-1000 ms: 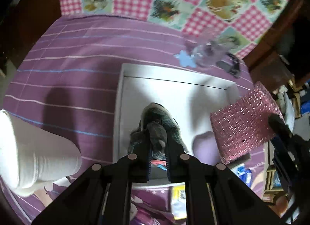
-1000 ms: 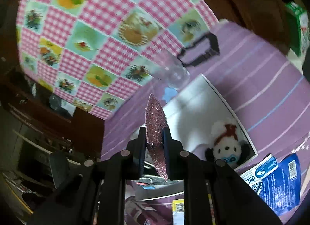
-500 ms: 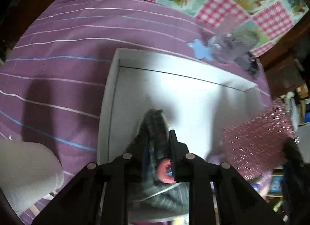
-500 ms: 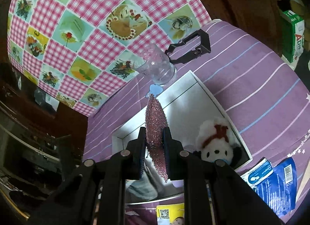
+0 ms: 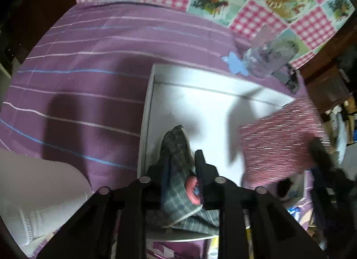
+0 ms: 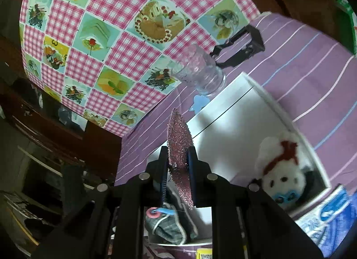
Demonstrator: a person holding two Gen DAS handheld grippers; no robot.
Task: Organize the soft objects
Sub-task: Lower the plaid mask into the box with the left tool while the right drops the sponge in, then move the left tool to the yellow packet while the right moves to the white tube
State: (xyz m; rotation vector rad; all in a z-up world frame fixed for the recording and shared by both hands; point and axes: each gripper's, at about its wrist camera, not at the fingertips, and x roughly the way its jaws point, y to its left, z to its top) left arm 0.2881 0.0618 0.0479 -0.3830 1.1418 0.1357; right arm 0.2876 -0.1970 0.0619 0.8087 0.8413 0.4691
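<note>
A white open box (image 5: 200,93) lies on the purple striped cloth. A grey plaid pouch (image 5: 176,156) with a pink ring lies in its near left corner, between the fingers of my left gripper (image 5: 181,158), which stand slightly apart around it. My right gripper (image 6: 178,154) is shut on a flat pink glitter sponge (image 6: 179,134), held on edge above the box (image 6: 234,120); the sponge also shows in the left wrist view (image 5: 281,140). A white plush bear (image 6: 281,169) with a red bow sits in the box's right corner. The pouch shows below my right gripper (image 6: 165,225).
A clear glass (image 6: 200,73) and a blue flower-shaped piece (image 6: 199,102) stand beyond the box's far edge, with a black frame (image 6: 241,46) behind. A checked pink cloth (image 6: 111,24) hangs at the back. A white roll (image 5: 38,196) lies left; blue packets (image 6: 330,216) lie right.
My left gripper has lowered the plaid pouch into the box's near left corner and its fingers have parted. My right gripper has carried the glitter sponge lower over the box.
</note>
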